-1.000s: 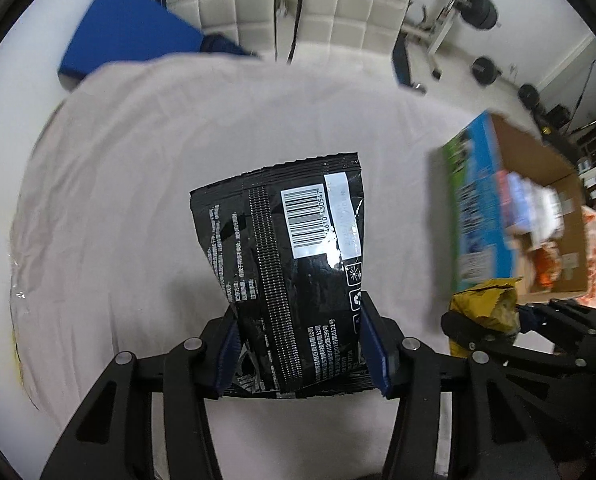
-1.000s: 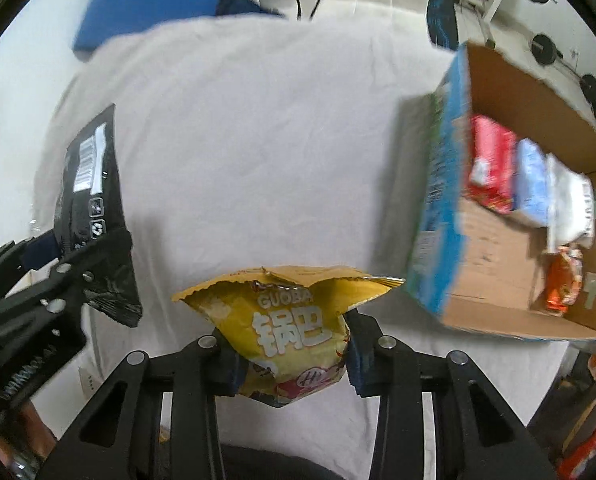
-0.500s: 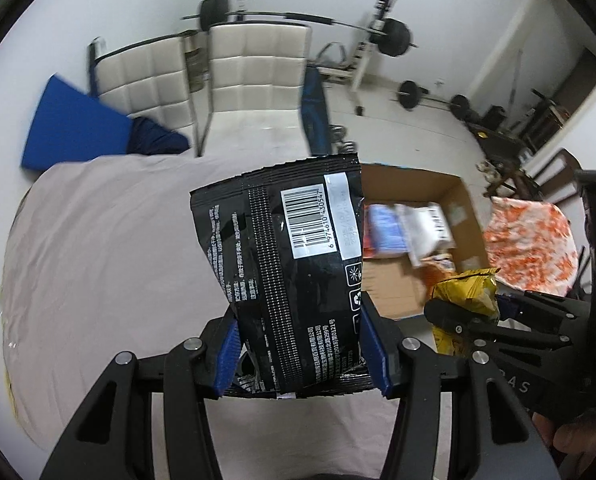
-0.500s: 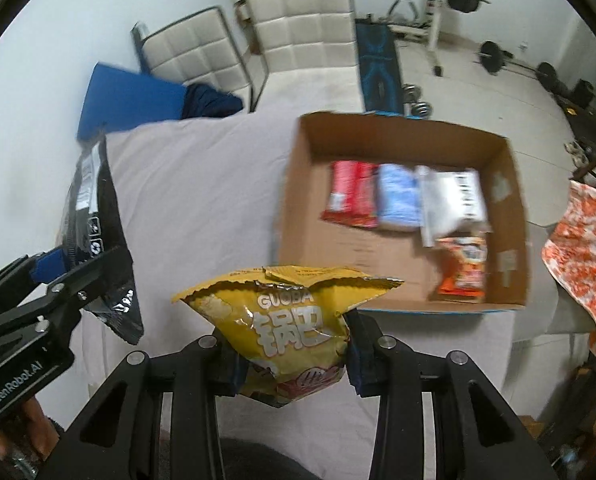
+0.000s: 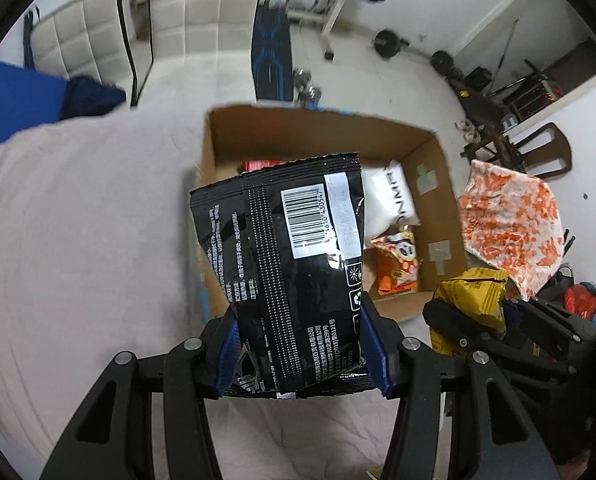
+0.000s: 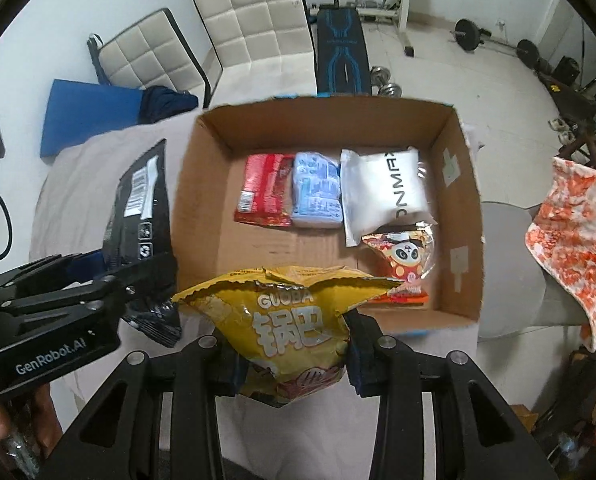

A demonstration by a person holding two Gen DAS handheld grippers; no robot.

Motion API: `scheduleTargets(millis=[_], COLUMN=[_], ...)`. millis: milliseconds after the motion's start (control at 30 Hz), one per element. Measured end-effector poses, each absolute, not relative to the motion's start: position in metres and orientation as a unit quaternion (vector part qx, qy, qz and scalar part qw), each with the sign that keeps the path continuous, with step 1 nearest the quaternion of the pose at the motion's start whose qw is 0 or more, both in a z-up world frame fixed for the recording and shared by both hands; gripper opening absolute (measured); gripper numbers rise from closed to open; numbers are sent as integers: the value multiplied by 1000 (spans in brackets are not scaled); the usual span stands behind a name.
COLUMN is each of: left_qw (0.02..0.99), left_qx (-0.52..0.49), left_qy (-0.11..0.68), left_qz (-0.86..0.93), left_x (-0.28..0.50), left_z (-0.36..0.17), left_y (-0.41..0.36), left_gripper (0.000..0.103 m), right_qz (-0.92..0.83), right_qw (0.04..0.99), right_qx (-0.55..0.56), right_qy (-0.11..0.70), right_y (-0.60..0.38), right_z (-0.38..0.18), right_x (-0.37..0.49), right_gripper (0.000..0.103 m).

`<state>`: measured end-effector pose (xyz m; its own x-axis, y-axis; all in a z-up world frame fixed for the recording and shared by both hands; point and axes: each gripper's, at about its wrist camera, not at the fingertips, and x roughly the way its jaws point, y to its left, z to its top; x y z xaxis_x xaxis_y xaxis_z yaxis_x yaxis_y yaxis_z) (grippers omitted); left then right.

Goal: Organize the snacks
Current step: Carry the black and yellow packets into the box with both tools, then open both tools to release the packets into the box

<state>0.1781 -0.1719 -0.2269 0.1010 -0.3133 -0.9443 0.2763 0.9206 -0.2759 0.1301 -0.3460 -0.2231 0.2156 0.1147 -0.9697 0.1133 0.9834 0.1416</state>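
Right now my left claw (image 5: 300,344) is clamped on the lower part of a black snack bag (image 5: 294,256), its blue pads (image 5: 372,344) pressing both side edges, and the bag stands up from the claw with its barcode side facing me. Its top hangs over the left part of an open cardboard box (image 6: 464,168) that sits on the worktop's pale cloth (image 5: 78,220).

My right claw (image 6: 292,354) is clenched on a yellow snack bag (image 6: 294,316), squeezing it at the waist so the crimped top flares out wide above the fingers. That bag hangs at the box's near edge.

Inside the box, along the far side, lie a red packet (image 6: 264,190), a light blue packet (image 6: 317,190) touching it, and a white pouch (image 6: 382,192) beside that. An orange packet with a panda face (image 6: 404,264) lies nearer to me, just under the white pouch.

Beyond the worktop stand two white padded chairs (image 6: 254,24). An orange-and-white patterned cloth (image 6: 570,236) drapes off to the right.
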Motion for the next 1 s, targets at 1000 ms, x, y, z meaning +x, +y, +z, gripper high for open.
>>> scheduleTargets(millis=[1000], left_qw=[657], left_qx=[6], left_qy=[741], left_qz=[-135], left_x=[224], left_z=[-358], left_y=[-211], left_gripper=[67], right_qz=[0], right_qw=[702], right_qx=[85], right_qy=[707], right_y=[-390], right_z=[-379], right_x=[193], right_gripper=[75])
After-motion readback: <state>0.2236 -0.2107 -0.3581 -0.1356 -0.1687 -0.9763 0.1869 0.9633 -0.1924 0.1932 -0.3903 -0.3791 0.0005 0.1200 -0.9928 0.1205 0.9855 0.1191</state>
